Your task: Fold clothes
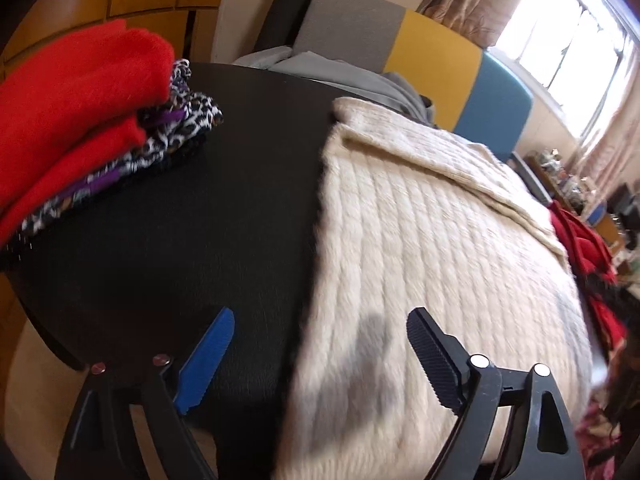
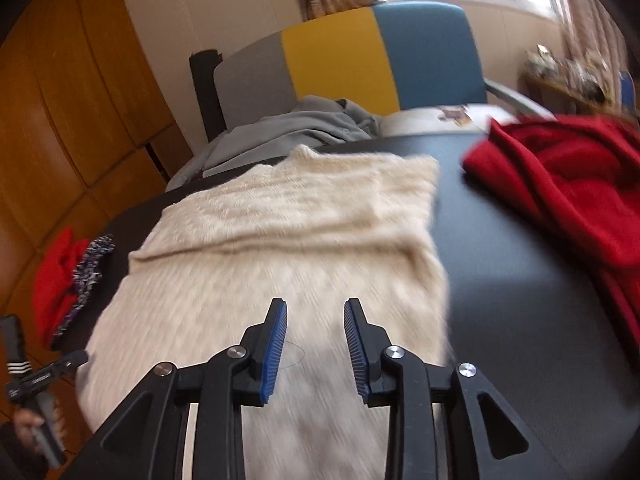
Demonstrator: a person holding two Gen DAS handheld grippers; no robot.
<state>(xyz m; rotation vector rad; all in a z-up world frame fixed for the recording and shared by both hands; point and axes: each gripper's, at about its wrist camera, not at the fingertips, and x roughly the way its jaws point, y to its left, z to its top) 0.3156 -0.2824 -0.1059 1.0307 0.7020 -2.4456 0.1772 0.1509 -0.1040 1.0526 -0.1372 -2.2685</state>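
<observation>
- Already, a folded stack [image 1: 76, 120], red knit over leopard print, sits on the black table [image 1: 200, 240], well to the left of the cream sweater [image 1: 432, 264].
- That cream sweater [image 2: 280, 240] lies flat mid-table, one edge turned over itself; its fold looks only begun.
- To the sweater's right, a red garment [image 2: 568, 184] lies crumpled, apparently unfolded.
- Left gripper [image 1: 320, 356]: jaws wide apart, holding nothing, over the sweater's left edge.
- Right gripper [image 2: 315, 344]: jaws parted moderately, holding nothing, above the sweater's near part.
- Judged so: some done, two pieces left.
</observation>
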